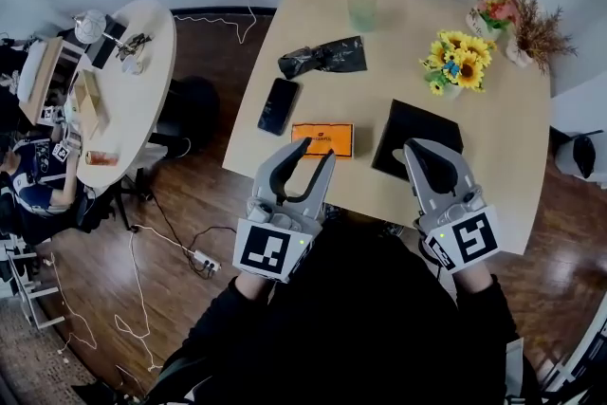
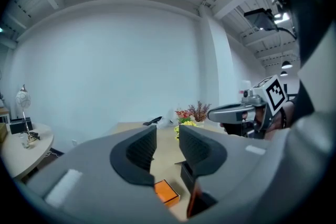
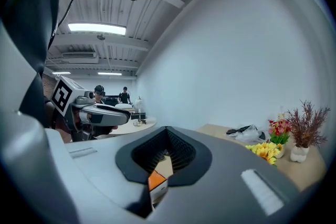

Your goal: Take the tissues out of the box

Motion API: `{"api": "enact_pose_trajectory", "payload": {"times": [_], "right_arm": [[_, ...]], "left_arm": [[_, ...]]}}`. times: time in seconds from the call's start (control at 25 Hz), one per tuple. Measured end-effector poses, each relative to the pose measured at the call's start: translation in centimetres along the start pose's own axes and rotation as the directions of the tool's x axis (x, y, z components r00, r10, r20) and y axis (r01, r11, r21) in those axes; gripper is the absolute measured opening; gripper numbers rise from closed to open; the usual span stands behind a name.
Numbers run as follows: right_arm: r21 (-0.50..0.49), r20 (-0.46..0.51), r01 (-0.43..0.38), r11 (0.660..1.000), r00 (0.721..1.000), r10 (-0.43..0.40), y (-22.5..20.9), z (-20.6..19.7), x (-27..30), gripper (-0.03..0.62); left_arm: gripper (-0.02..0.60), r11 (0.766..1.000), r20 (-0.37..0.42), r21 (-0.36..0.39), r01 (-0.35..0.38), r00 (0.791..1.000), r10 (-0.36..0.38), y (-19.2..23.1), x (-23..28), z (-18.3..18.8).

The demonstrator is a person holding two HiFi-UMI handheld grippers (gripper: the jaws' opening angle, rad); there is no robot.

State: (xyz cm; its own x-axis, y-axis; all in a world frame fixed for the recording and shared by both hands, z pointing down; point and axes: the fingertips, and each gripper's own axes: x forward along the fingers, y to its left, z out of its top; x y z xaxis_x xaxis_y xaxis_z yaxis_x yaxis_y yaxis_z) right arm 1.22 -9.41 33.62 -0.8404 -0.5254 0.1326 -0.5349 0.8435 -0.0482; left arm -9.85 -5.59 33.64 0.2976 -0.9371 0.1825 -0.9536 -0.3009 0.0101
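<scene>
- Left hand-held gripper (image 1: 317, 152) is closed to a narrow, empty slit. Right hand-held gripper (image 1: 422, 152) is fully shut and empty. Both are above the desk (image 1: 398, 52).
- Orange tissue box (image 1: 322, 139) lies flat on the desk ahead of the left jaws, untouched.
- Advised: brace the box with one gripper, reopen the other, pinch tissue only.

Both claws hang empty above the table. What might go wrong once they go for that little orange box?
The orange box looks small and light and lies loose on the table. A pull by one claw would likely drag or lift the whole box unless the other pins it down.

The phone and the black box lie close on either side of it, so the left claw or the right claw may knock them while reaching in.
</scene>
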Motion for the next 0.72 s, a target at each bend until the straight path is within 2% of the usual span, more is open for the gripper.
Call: {"api": "enact_pose_trajectory", "payload": {"times": [0.24,0.72], "right_arm": [[-0.036,-0.013,0.021,0.999,1.000,-0.021,-0.3,-0.1,-0.8,0.000],[-0.024,-0.020,0.119,0.993,0.993,-0.120,-2.0,-0.3,-3.5,0.000]], "left_arm": [[0.115,0.999,-0.010,0.009,0.032,0.999,-0.032,-1.3,0.5,-0.4],[0.115,0.989,-0.021,0.037,0.144,0.989,-0.143,-4.2,2.3,-0.3]]}}
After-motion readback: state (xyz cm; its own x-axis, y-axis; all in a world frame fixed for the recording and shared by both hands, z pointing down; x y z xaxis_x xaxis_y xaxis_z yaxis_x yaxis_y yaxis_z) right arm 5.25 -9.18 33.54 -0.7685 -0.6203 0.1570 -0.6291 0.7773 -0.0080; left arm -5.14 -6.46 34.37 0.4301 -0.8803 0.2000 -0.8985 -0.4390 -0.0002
